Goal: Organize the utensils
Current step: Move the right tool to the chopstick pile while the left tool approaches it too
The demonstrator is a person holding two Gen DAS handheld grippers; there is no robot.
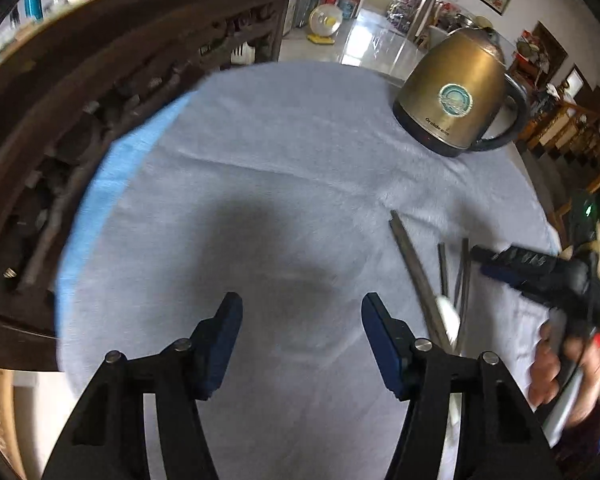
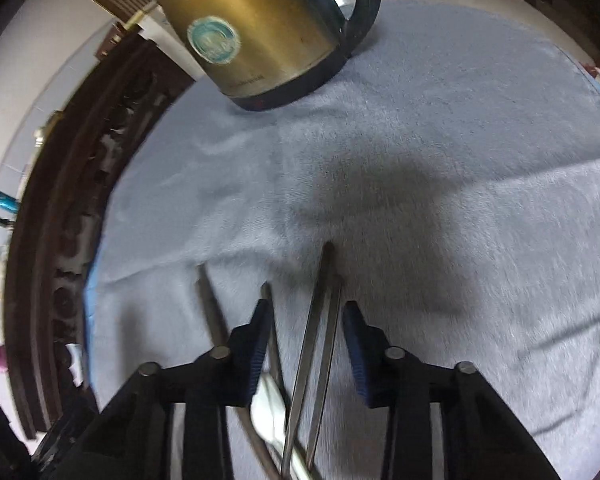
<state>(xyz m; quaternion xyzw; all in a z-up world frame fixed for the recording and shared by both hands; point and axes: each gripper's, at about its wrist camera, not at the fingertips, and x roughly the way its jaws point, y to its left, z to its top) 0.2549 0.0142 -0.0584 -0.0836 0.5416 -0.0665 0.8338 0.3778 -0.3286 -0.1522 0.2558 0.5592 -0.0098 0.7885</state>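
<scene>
The right gripper (image 2: 304, 328) straddled two chopsticks (image 2: 320, 320), unclenched, lined up to pinch them; the left gripper (image 1: 302, 320) hung released over bare cloth (image 1: 280, 152).

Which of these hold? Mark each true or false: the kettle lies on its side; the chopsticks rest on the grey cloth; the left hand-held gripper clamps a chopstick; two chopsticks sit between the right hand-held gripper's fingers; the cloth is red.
1. The kettle lies on its side. False: the brass-coloured kettle stands upright on its dark base.
2. The chopsticks rest on the grey cloth. True: the chopsticks lie on the grey cloth.
3. The left hand-held gripper clamps a chopstick. False: the left hand-held gripper is open over bare cloth.
4. Two chopsticks sit between the right hand-held gripper's fingers. True: the right hand-held gripper straddles them, pads not touching.
5. The cloth is red. False: it is grey.
</scene>
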